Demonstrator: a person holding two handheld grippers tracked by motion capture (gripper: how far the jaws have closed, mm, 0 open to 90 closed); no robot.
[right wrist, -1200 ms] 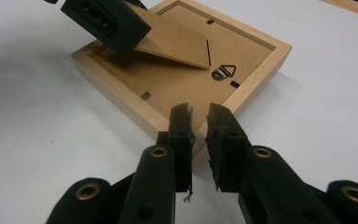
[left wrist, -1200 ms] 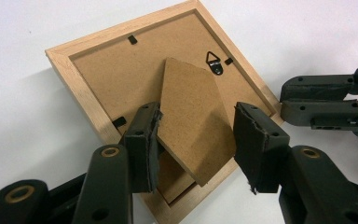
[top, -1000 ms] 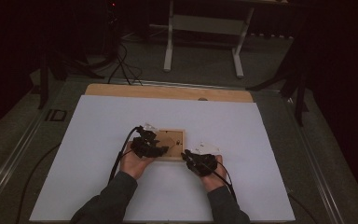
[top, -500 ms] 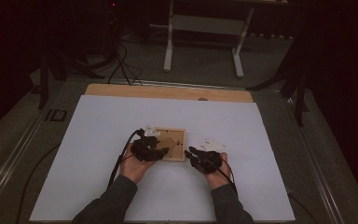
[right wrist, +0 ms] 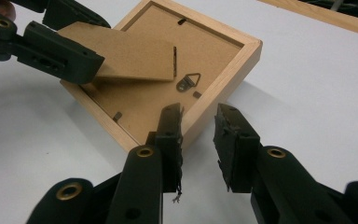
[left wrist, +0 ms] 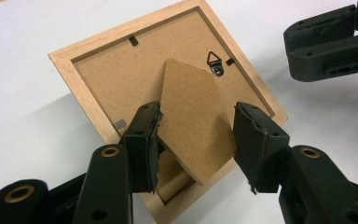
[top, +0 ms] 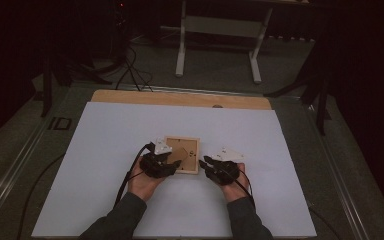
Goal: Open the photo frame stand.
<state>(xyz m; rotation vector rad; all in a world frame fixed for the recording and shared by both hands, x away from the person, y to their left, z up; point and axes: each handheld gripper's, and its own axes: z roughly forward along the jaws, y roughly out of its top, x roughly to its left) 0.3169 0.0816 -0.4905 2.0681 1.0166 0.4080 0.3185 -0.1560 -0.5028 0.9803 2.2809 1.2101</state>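
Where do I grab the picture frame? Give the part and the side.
Its wooden side rail, from above on the edge away from the lifted easel stand: the frame lies face down, and the rail stands proud of the backing board.

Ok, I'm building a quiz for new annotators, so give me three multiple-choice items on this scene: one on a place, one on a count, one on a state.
1. Where does the picture frame lie?
A. on the white table cover
B. on the floor
C. on a shelf
2. How many triangular hangers are on its back?
A. none
B. one
C. three
3. The cardboard stand is:
A. flat on the backing
B. torn off
C. lifted off the backing

1 A: the cover surrounds the frame on every side.
2 B: a single hanger sits beside the stand's tip.
3 C: the left gripper holds it raised.
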